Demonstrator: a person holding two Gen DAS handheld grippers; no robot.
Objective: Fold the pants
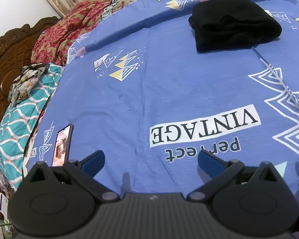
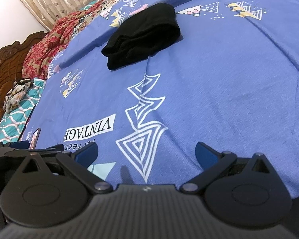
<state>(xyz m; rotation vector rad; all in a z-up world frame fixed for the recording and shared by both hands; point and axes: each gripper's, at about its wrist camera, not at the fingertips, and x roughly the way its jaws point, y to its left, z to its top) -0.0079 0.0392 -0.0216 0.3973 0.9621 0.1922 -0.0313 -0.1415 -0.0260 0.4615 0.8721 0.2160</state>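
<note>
Here we are: the black pants (image 1: 235, 23) sit in a thick folded bundle on the blue bedsheet (image 1: 169, 91), well ahead of both tools and a bit to the right of the left gripper (image 1: 151, 160). From the right gripper (image 2: 147, 152) the same bundle lies ahead and slightly left. Nothing touches it.

The left gripper's blue fingers are spread wide, nothing between them. The right one is the same, jaws apart and empty.

To me the fold looks done, or close to it, though the bundle is so dark that the layers are hard to read; I can't say whether a loose leg hangs off the far side.

What could go wrong from here? A careless reach back in could catch only the top layer and pull the stack open. The sheet is soft and creased, so a low sweep might drag it and tip the bundle. And watch the phone (image 1: 62, 145), just left of the left gripper's near finger: a swing that way would knock it.

Pose: both tools are held low over the near edge of the bed, side by side, pointing forward across the sheet, tilted slightly down.
</note>
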